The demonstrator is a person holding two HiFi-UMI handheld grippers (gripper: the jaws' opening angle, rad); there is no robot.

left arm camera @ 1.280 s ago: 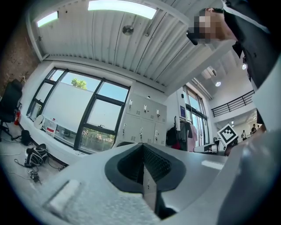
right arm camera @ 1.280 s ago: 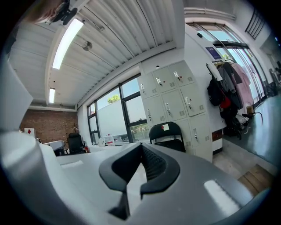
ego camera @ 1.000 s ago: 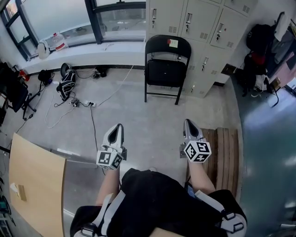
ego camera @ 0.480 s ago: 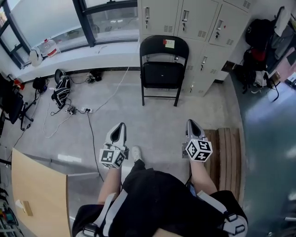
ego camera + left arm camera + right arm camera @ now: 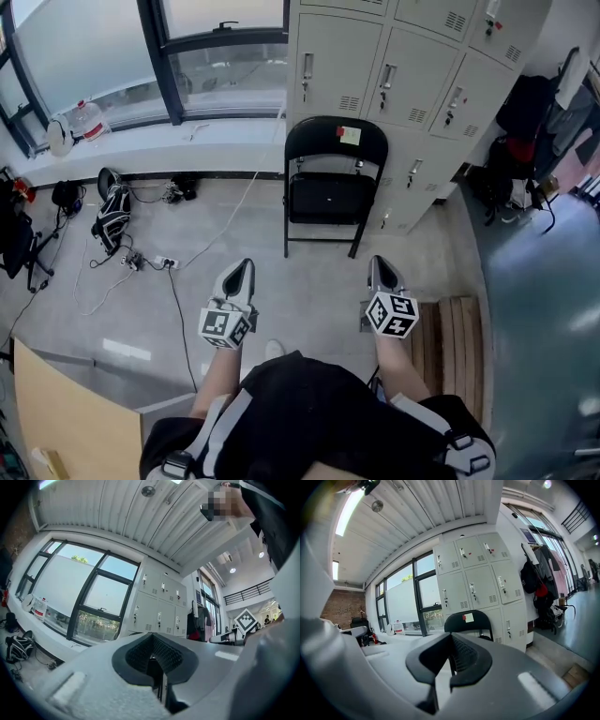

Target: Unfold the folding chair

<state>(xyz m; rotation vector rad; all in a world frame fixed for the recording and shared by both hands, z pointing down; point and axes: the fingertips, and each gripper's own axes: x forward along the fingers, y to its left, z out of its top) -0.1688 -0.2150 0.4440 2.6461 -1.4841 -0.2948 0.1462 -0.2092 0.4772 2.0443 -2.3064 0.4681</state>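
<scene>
A black folding chair (image 5: 333, 178) with a small paper label on its backrest stands on the floor against the grey lockers (image 5: 394, 75). Its seat panel looks tipped up close to the back. My left gripper (image 5: 241, 272) and right gripper (image 5: 378, 268) are held side by side in front of me, a stretch of floor short of the chair, both shut and holding nothing. In the right gripper view the chair (image 5: 468, 620) shows just beyond the shut right gripper (image 5: 450, 656). The left gripper view has the left gripper (image 5: 157, 656) shut, with lockers (image 5: 159, 606) and window beyond; no chair shows there.
Cables and a power strip (image 5: 150, 262) trail over the floor at left, near a bag (image 5: 111, 216). A wooden slat board (image 5: 459, 337) lies at right, a wooden tabletop (image 5: 66, 422) at lower left. Backpacks (image 5: 520, 112) hang at right. A windowsill (image 5: 141, 141) runs along the back.
I have walked toward the chair, which now sits lower and nearer in the head view. Both grippers travelled forward with me and stayed shut.
</scene>
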